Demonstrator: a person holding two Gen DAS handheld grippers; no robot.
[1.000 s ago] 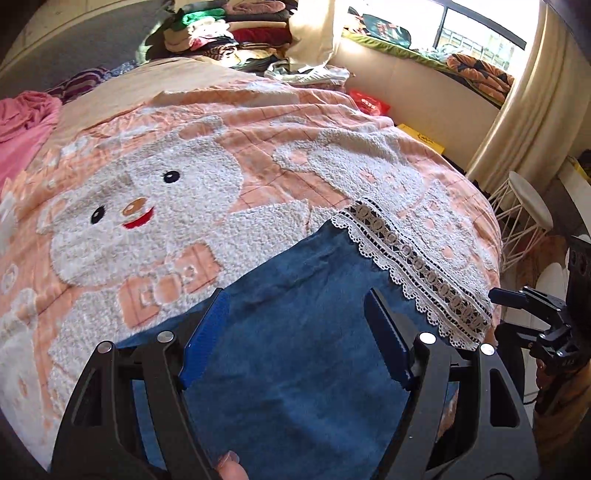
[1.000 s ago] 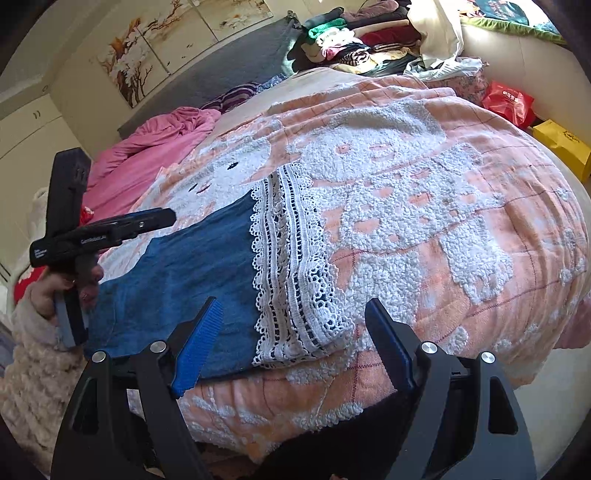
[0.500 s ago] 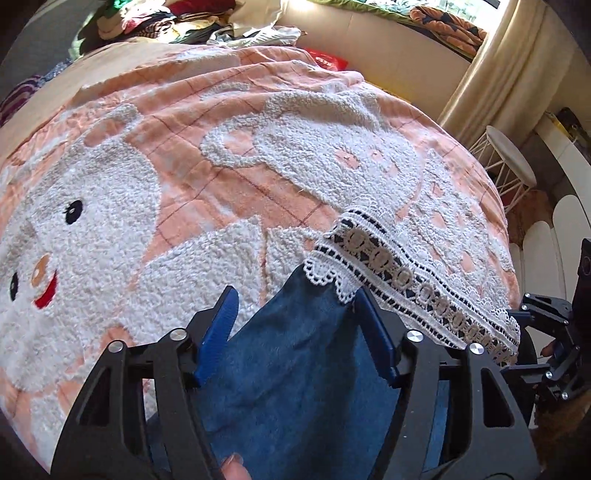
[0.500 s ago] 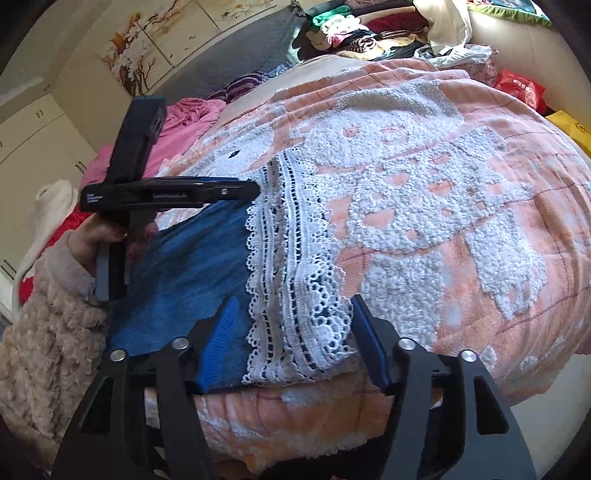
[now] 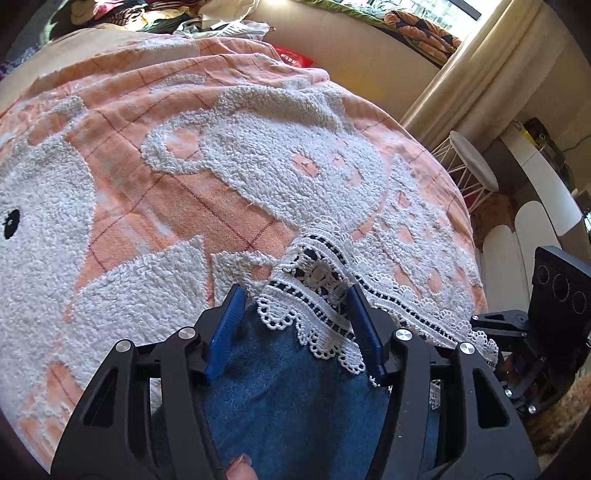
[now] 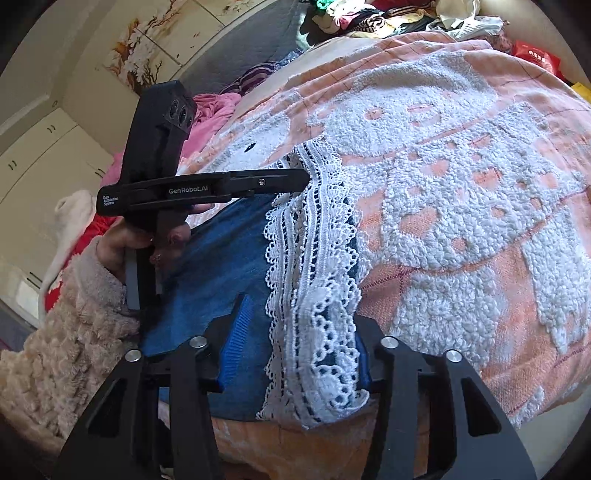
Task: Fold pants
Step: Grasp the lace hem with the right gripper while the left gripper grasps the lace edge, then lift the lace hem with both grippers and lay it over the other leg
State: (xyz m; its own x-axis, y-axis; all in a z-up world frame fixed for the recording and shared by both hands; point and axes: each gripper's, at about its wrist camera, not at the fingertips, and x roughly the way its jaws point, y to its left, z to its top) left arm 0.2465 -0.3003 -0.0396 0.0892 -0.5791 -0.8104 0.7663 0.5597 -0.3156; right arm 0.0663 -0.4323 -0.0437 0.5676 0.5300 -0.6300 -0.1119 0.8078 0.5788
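Blue denim pants (image 5: 291, 398) with a white lace hem (image 5: 317, 295) lie on the peach bear-pattern blanket (image 5: 184, 192). My left gripper (image 5: 295, 317) is half closed around the far corner of the lace hem, its blue pads on either side of the bunched lace. My right gripper (image 6: 295, 332) straddles the near corner of the lace hem (image 6: 310, 295), with lace and denim (image 6: 221, 258) between its pads. The left gripper also shows from the side in the right wrist view (image 6: 303, 177), its tip at the lace.
A pile of clothes (image 6: 388, 14) lies at the far end of the bed. A pink cloth (image 6: 210, 110) lies on the left. A white wire stool (image 5: 469, 166) and curtains (image 5: 480, 74) stand off the bed's right side. The blanket's edge (image 6: 332, 443) drops off near me.
Both grippers have moved forward onto the lace hem and narrowed from wide open around its two corners. The lace under the left gripper has bunched up.
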